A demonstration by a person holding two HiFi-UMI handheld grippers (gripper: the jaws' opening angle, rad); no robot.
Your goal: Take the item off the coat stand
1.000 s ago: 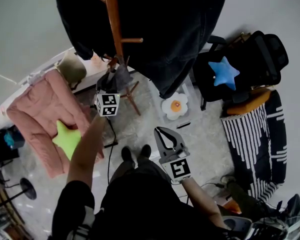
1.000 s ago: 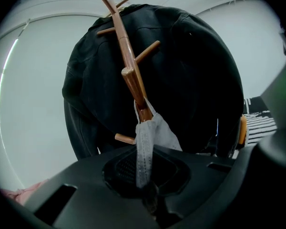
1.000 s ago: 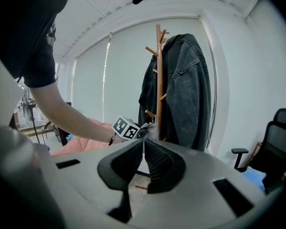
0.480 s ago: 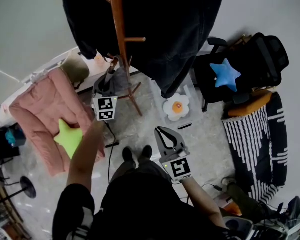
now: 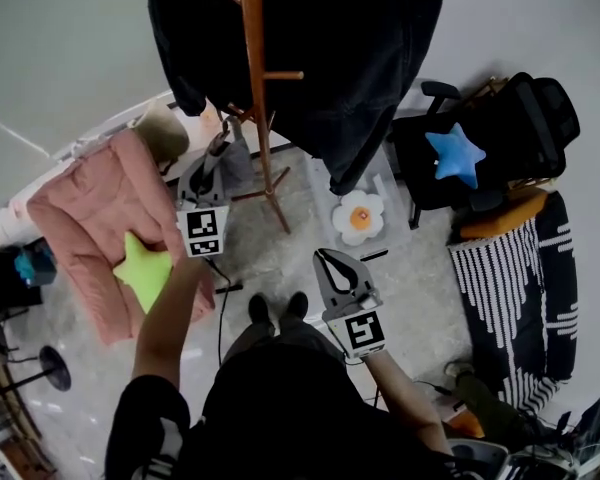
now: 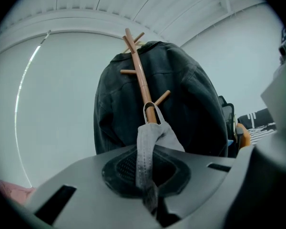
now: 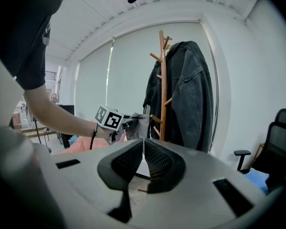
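A wooden coat stand (image 5: 259, 88) rises at the top of the head view with a dark denim jacket (image 5: 350, 48) hung on it. My left gripper (image 5: 218, 153) is shut on a small grey cloth item (image 5: 236, 158) with a loop, held just left of the pole. In the left gripper view the grey item (image 6: 150, 137) sticks up from the shut jaws (image 6: 150, 185). In the right gripper view it (image 7: 137, 124) hangs apart from the stand (image 7: 162, 80). My right gripper (image 5: 327, 258) is lower, shut and holding nothing (image 7: 143, 144).
A pink armchair (image 5: 85, 218) with a green star cushion (image 5: 145, 268) stands at the left. A black office chair (image 5: 500, 138) holding a blue star cushion (image 5: 452, 155) is at the right, beside a striped rug (image 5: 510, 288). A flower-shaped cushion (image 5: 360, 215) lies near the stand's feet.
My left gripper has drawn back down and left from the pole with the grey item in it. The right gripper has barely moved.
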